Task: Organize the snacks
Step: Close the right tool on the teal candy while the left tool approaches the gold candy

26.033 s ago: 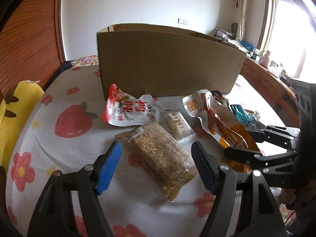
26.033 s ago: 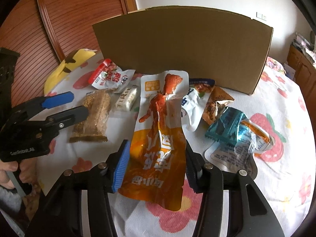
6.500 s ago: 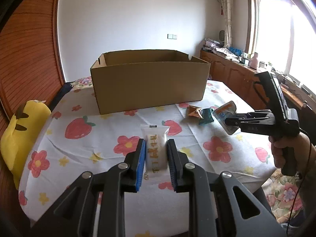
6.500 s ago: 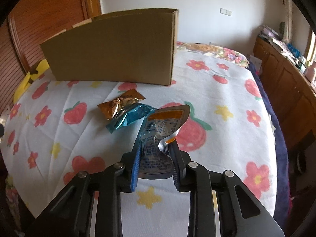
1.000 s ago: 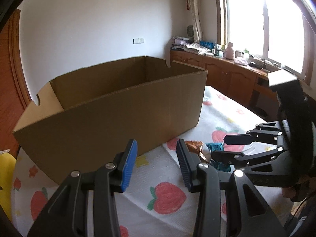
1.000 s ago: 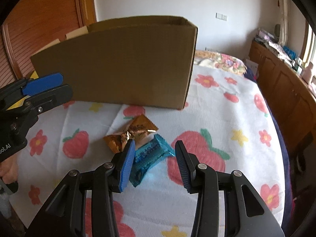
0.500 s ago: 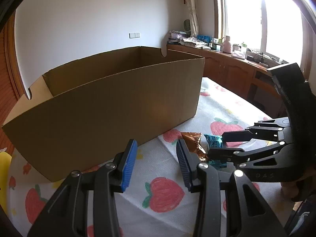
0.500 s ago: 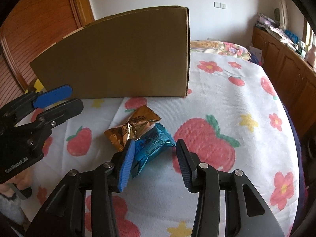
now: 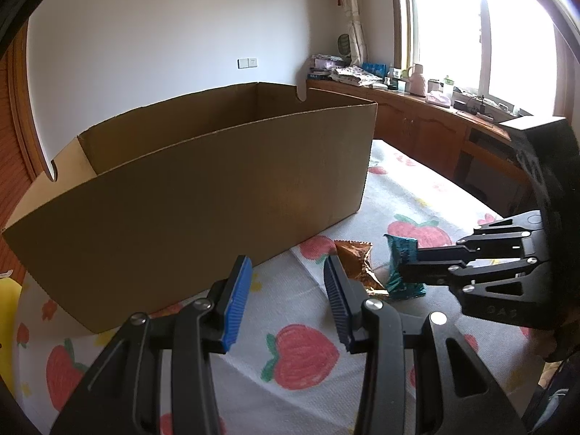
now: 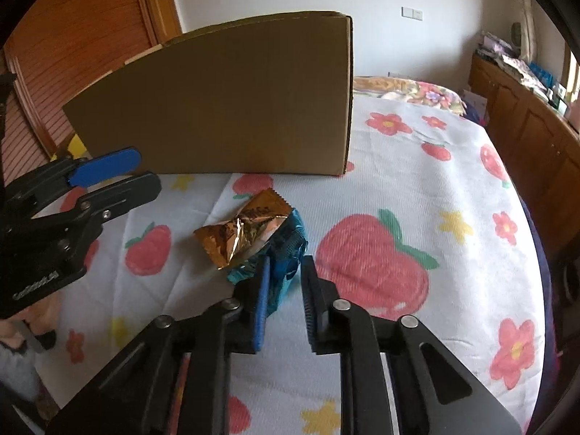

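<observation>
The right tongs (image 10: 284, 282) have just been closing and now pinch the near end of a blue snack packet (image 10: 290, 250), its crinkled foil squeezed between the two pads. The packet lies on the worktop (image 10: 417, 188), which is covered with a white cloth printed with strawberries and flowers. Touching the blue packet at about 10 o'clock is a gold snack packet (image 10: 243, 232), lying flat and partly overlapping it.

A large open cardboard box (image 10: 224, 108) stands on the cloth at 12 o'clock from both packets, near them but apart. In the left wrist view the box (image 9: 203, 188) fills the middle, its near wall facing the camera and its top open; its floor is hidden behind that wall.

The left tongs (image 9: 286, 297) hang above the cloth with their blue pads apart and nothing between them. From that camera the gold packet (image 9: 357, 264) sits just past the right pad at 1 o'clock, and the blue packet (image 9: 398, 253) stands tilted up beside it, with the right tongs (image 9: 409, 272) clamped on its lower end from 3 o'clock. In the right wrist view the left tongs (image 10: 119, 177) reach in from 9 o'clock, held by a hand (image 10: 25, 322) at the lower left edge.
</observation>
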{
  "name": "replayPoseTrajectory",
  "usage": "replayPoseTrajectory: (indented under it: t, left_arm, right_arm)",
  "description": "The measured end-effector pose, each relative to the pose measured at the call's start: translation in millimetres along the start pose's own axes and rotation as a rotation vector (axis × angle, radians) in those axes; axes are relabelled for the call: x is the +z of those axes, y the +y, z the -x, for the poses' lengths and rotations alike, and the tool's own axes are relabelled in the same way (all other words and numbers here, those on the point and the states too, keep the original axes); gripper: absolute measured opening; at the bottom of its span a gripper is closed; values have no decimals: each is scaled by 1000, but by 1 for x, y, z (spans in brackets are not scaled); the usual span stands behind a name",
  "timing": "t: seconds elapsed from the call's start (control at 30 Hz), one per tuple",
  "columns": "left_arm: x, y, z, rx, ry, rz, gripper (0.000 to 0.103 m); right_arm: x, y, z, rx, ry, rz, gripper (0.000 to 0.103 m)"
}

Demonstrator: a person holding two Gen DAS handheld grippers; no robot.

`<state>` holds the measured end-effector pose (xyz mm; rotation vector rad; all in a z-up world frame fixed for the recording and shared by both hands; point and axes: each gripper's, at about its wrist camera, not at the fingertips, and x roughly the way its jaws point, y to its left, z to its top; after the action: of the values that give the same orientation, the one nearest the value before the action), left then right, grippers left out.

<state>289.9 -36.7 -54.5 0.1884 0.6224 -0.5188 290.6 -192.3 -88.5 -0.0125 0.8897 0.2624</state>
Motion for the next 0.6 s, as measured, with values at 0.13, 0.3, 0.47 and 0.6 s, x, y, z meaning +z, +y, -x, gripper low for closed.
replayPoseTrajectory:
  t: [0.13, 0.3, 0.47, 0.6]
  left_arm:
    - [2, -6, -3, 21, 16, -30, 42]
    - [9, -20, -9, -20, 83, -35, 42]
    - [13, -32, -15, -24, 122, -36, 43]
    - [15, -43, -22, -45, 152, -38, 43]
  right_arm:
    - [-4, 0, 5, -1, -8, 14, 10]
    - [-10, -5, 14, 11, -22, 0, 10]
    - [-15, -13, 23, 31, -40, -25, 10]
    - [-20, -18, 34, 45, -58, -31, 10]
